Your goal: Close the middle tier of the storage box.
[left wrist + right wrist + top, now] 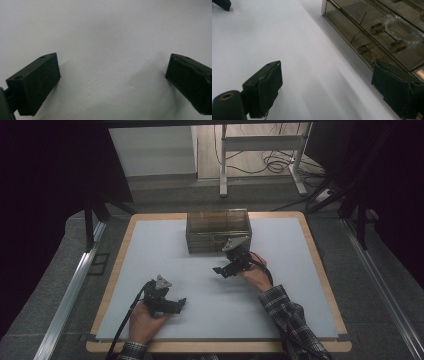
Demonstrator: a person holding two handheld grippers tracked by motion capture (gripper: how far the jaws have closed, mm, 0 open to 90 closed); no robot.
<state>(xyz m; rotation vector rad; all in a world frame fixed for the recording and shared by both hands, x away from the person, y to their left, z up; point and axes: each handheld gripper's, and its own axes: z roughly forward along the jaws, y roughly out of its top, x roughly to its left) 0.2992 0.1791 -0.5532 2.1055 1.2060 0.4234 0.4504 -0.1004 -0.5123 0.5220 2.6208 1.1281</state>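
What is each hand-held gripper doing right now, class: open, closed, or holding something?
Left hand-held gripper: open, holding nothing, over the white table mat.
Right hand-held gripper: open, holding nothing, beside the smoky transparent plastic drawer box.

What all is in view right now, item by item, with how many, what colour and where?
Drawer box: one, smoky clear plastic with small handles on its drawer fronts, at the far middle of the mat.
Mat: one, pale grey, covering the tabletop.
Table: one, light wood edge showing around the mat.
Metal stand: one, pale grey, on the floor beyond the table.
Cables: several, dark, on the floor by the stand.
Left gripper: one, black, jaws open over bare mat, near edge of the table.
Right gripper: one, black, jaws open, just in front of the drawer box.
Sleeve: dark plaid, on the right forearm.
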